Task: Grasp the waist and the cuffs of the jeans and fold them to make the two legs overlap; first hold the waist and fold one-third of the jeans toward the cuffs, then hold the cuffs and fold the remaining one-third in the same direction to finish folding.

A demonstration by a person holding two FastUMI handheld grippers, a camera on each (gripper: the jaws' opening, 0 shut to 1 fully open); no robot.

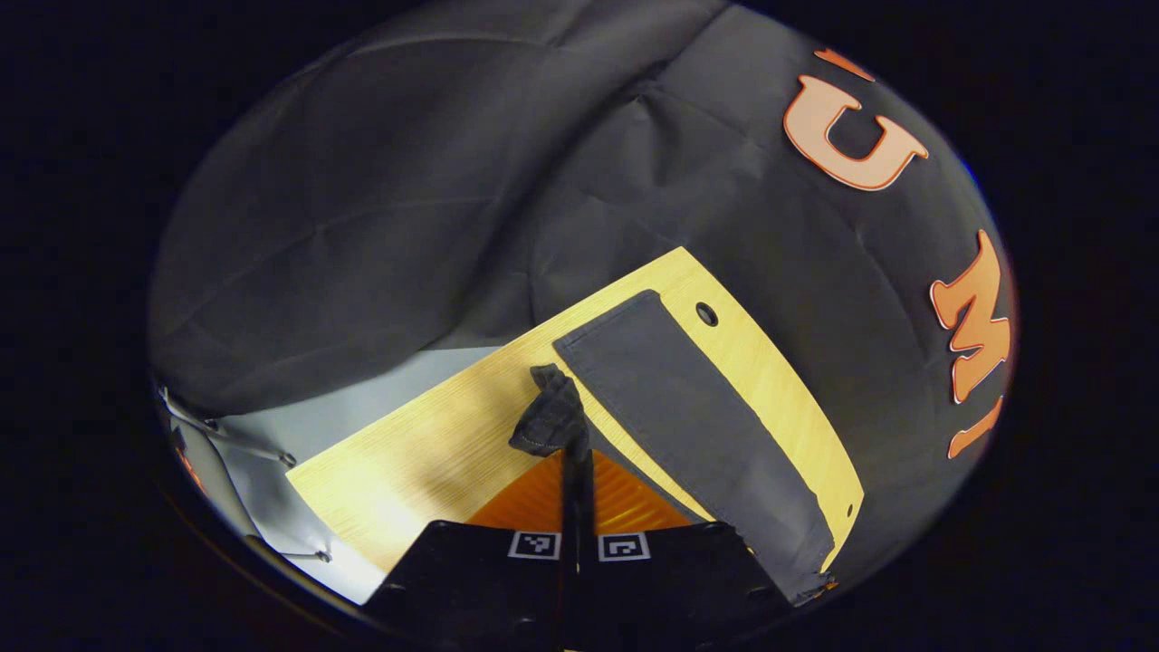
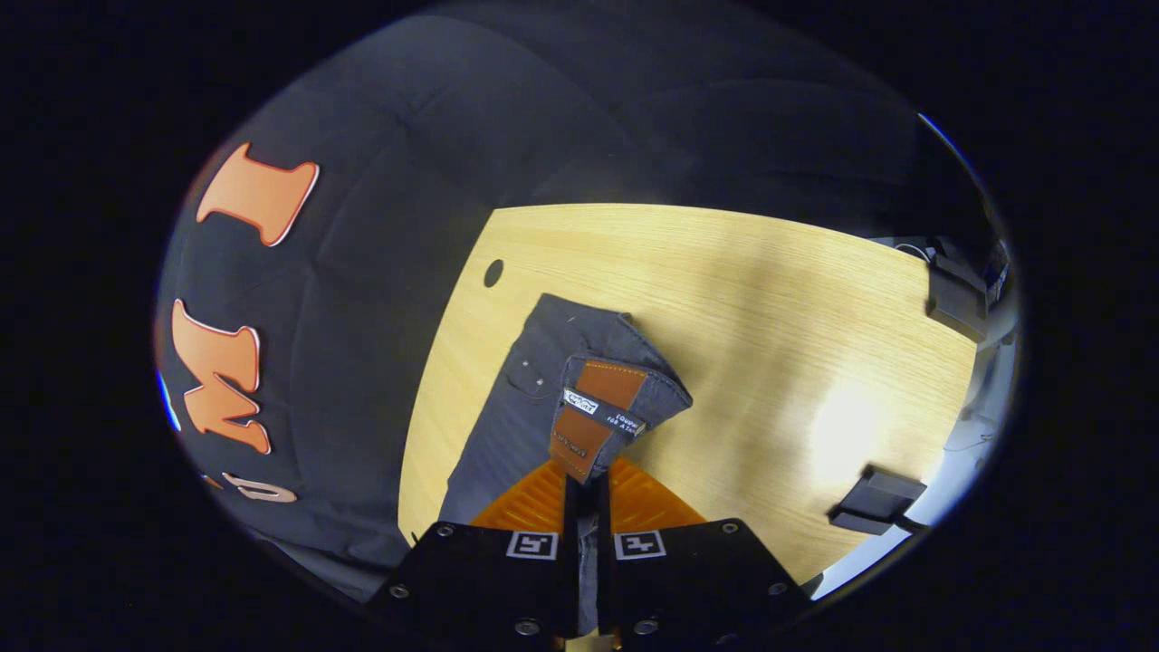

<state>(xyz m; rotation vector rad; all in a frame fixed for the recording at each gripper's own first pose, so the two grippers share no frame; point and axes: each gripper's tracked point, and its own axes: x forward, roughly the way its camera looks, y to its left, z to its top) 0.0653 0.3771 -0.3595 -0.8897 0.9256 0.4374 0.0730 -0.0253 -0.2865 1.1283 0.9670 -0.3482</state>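
Jeans [image 1: 697, 417] lie on the table [image 1: 435, 435]; left fingers [image 1: 576, 471] pinch a cuff [image 1: 550, 412], right fingers [image 2: 587, 498] pinch the waist [image 2: 602, 407].

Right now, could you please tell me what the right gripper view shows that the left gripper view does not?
Right gripper view: the jeans' waist with its brown leather patch, pinched by the right gripper, and a rear pocket.

Left gripper view: a cuff corner pinched by the left gripper, and one flat leg.

Both: dark jeans, wooden table with a round hole.
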